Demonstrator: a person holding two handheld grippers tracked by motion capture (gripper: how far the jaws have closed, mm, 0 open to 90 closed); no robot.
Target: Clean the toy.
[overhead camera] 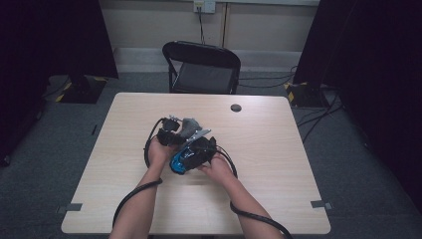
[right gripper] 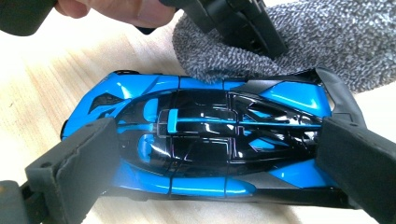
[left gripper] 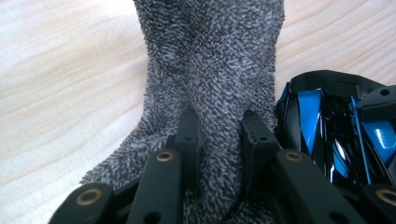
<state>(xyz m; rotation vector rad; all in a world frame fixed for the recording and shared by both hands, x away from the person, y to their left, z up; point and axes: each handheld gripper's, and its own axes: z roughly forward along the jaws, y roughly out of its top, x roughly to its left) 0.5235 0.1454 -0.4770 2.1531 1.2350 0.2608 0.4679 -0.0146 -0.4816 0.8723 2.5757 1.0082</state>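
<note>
We work at the middle of the table [overhead camera: 124,149], both hands close together. Our left gripper [left gripper: 218,133] has its fingers [left gripper: 189,135] pinched on a fold of the grey cloth [left gripper: 210,60]; the terry pile bunches up between the two black tips and spreads wider beyond them over the wood. In the high view the left gripper [overhead camera: 168,133] sits just beside the right gripper [overhead camera: 196,149], with the cloth [overhead camera: 189,125] showing past them toward the far side.

Our right gripper [right gripper: 215,154] holds the blue car [right gripper: 205,135] lengthwise: one padded finger [right gripper: 74,163] presses on the nose end and the other on the tail by the rear wing. The car lies low on the table, roof toward the camera, its black canopy and blue stripes facing up. In the right gripper view the cloth [right gripper: 303,42] lies right along the car's far flank, touching it, and the left gripper's fingers [right gripper: 252,28] bear down on the cloth just beside the car. In the high view the car [overhead camera: 178,163] peeks out blue beneath the right gripper, between our two hands
</note>
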